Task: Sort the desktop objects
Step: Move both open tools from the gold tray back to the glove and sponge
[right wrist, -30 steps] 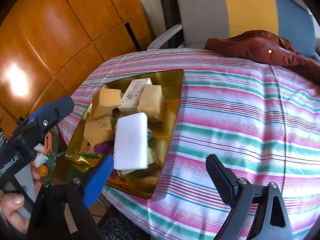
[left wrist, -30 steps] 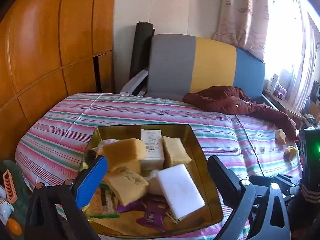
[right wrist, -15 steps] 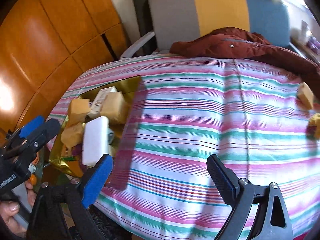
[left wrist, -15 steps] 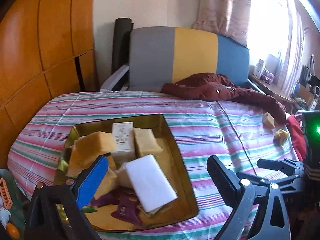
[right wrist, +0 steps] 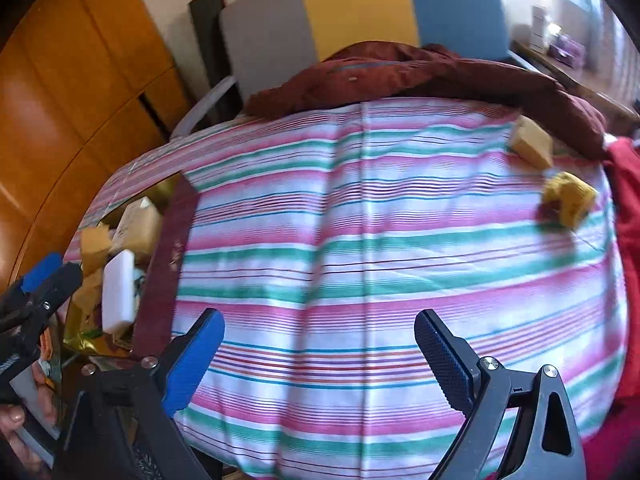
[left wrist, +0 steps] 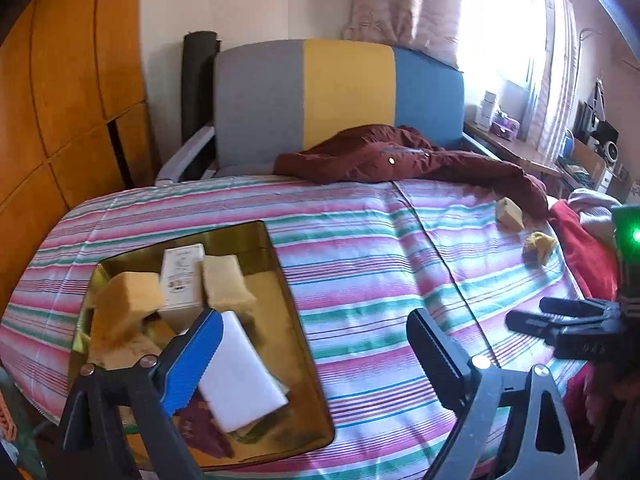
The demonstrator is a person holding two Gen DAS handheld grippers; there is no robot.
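A gold tray [left wrist: 304, 364] at the table's left holds yellow sponges, a white box [left wrist: 182, 280] and a white sponge block [left wrist: 240, 364]; the tray also shows in the right wrist view [right wrist: 160, 264]. Two yellow sponge pieces lie on the striped cloth at the far right: a block [right wrist: 532, 142] and a crumpled one [right wrist: 570, 198], also seen in the left wrist view [left wrist: 510, 213] [left wrist: 540, 245]. My left gripper [left wrist: 314, 340] is open and empty by the tray's right edge. My right gripper [right wrist: 318, 340] is open and empty over the cloth's near middle.
A dark red jacket [left wrist: 400, 158] lies across the table's far edge in front of a grey, yellow and blue chair back [left wrist: 340, 92]. Red fabric [right wrist: 628, 240] hangs at the right edge. Wooden panels [left wrist: 60, 100] stand at left.
Both grippers have swung to the right, away from the tray. The tray has slid to the left of both views, and the two sponge pieces at the far right have come into the right wrist view.
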